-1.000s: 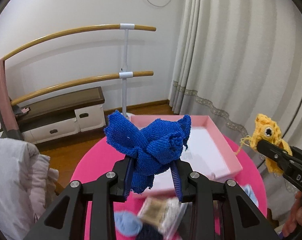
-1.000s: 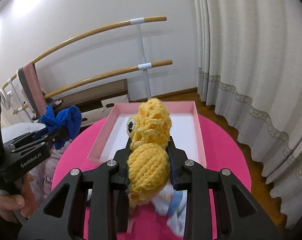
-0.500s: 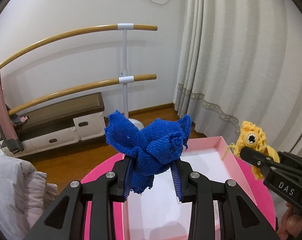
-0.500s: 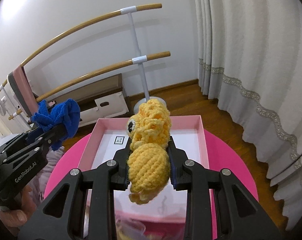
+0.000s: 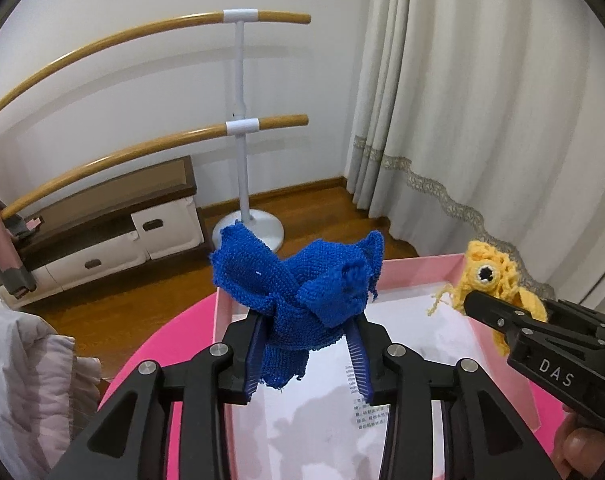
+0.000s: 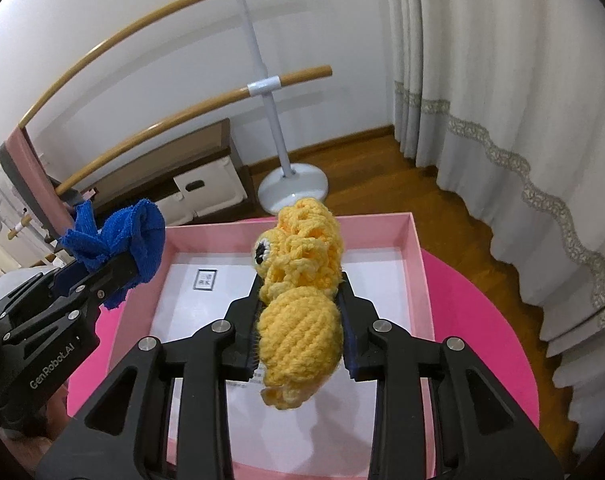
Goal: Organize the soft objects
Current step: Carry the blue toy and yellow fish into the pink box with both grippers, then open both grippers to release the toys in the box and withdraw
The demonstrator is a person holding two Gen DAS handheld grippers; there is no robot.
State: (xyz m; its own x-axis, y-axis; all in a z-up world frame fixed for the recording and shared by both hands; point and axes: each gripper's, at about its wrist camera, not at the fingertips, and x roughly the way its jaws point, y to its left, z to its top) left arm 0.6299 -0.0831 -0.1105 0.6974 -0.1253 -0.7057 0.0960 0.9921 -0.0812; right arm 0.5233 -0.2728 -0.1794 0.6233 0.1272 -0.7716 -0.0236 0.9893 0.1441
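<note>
2 grippers loaded, both above the pink box (image 6: 416, 264) on the pink table (image 6: 482, 320). Left gripper (image 5: 306, 354) is clamped on a crumpled blue knit cloth (image 5: 302, 288); right gripper (image 6: 300, 334) pinches a yellow crochet toy (image 6: 302, 300), 1 black-and-white eye showing

Both grippers have swung forward over the pink box (image 6: 416, 256), leaving the table clutter behind, out of view.

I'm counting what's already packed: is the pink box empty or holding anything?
Nearly empty: the pink cardboard box shows only a white printed sheet. The yellow crochet toy and blue knitted cloth hang above it in shut grippers.
</note>
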